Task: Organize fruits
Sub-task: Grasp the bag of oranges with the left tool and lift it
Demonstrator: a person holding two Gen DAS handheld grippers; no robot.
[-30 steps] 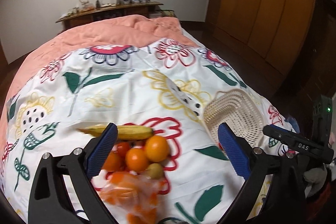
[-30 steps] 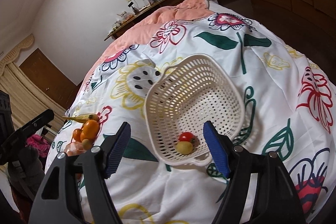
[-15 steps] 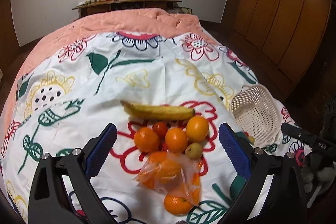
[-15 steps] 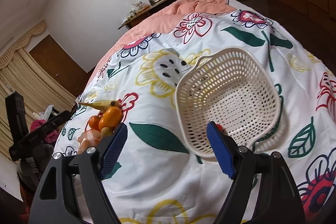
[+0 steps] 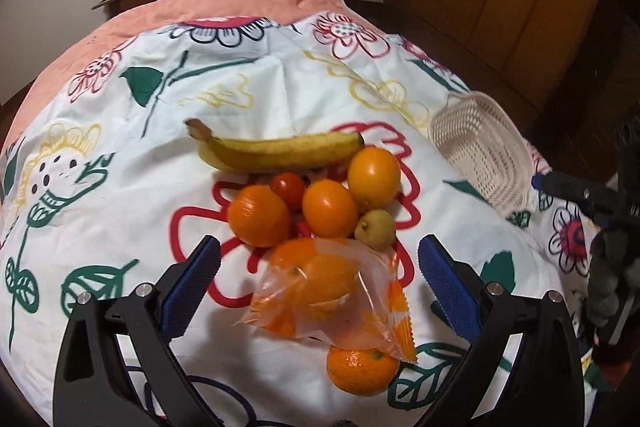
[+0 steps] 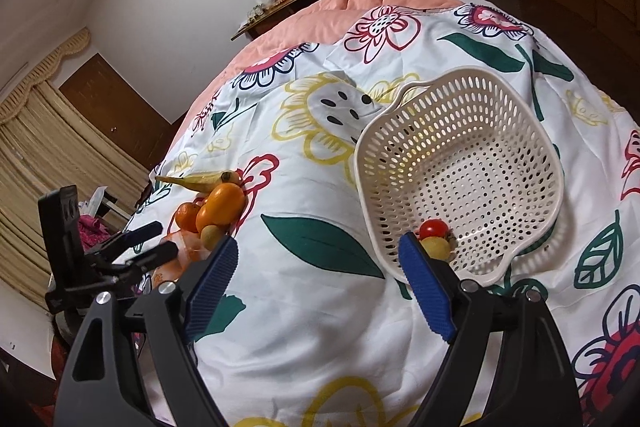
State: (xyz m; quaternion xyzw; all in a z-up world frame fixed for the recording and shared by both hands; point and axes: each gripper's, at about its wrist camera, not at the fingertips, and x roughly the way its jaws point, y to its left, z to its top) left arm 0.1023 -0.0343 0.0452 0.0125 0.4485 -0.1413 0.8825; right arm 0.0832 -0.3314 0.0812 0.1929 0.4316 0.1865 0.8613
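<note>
1. Jaws: the left gripper point(image 5: 319, 281) stands wide open and empty above the bag point(image 5: 332, 301) of oranges; the right gripper point(image 6: 316, 281) is opening with nothing between its jaws.
2. Fruit pile sits mid-bed: banana point(image 5: 276, 151), loose oranges point(image 5: 330, 207), tomato point(image 5: 288, 185), small pear point(image 5: 375, 229).
3. The basket point(image 6: 520, 147), toward the bed's right edge, holds a tomato and a yellowish fruit.
4. Step, likely: the left picks next; it should drop lower and close on one fruit.
5. The crinkly bag lies nearest, blocking the loose oranges.
</note>
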